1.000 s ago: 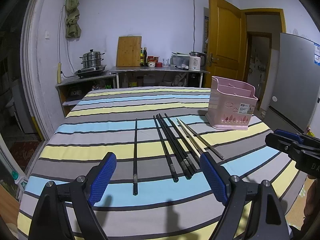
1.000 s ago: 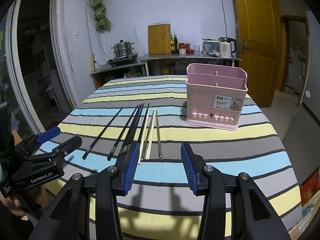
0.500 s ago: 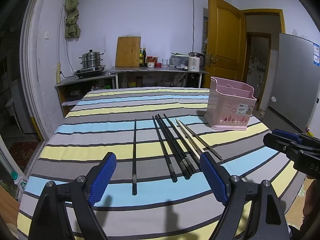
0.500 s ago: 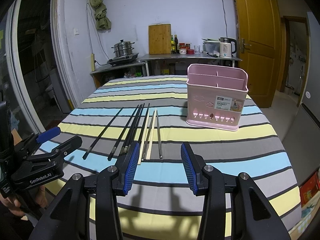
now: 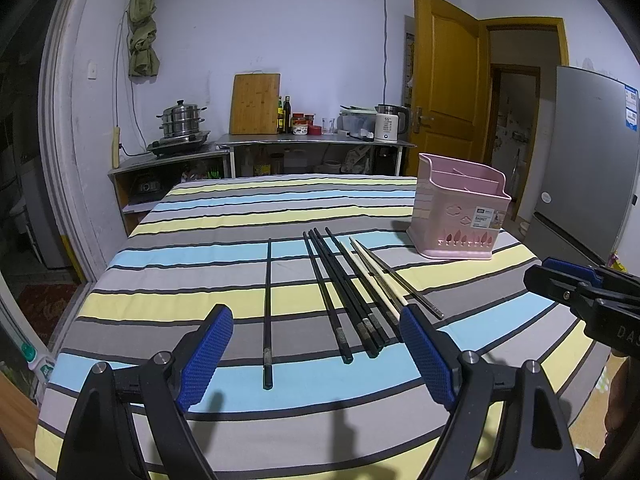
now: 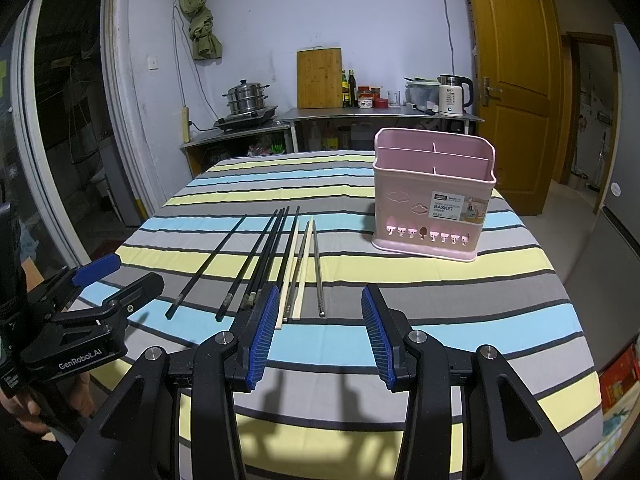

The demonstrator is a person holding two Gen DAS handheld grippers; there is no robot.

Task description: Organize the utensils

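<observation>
Fridge point(image 5: 592, 152) shows from left wrist only, not right.

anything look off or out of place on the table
Only mildly: one black chopstick lies alone, apart from the bunched chopsticks to its right. The pink basket stands upright and looks empty. Nothing spilled or damaged.

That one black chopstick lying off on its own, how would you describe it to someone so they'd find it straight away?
Start at the pink basket standing on the striped tablecloth, then look to the row of chopsticks lying beside it. The lone black chopstick is at the end of that row farthest from the basket. A clear gap of cloth separates it from the others, which lie bunched together.
</observation>
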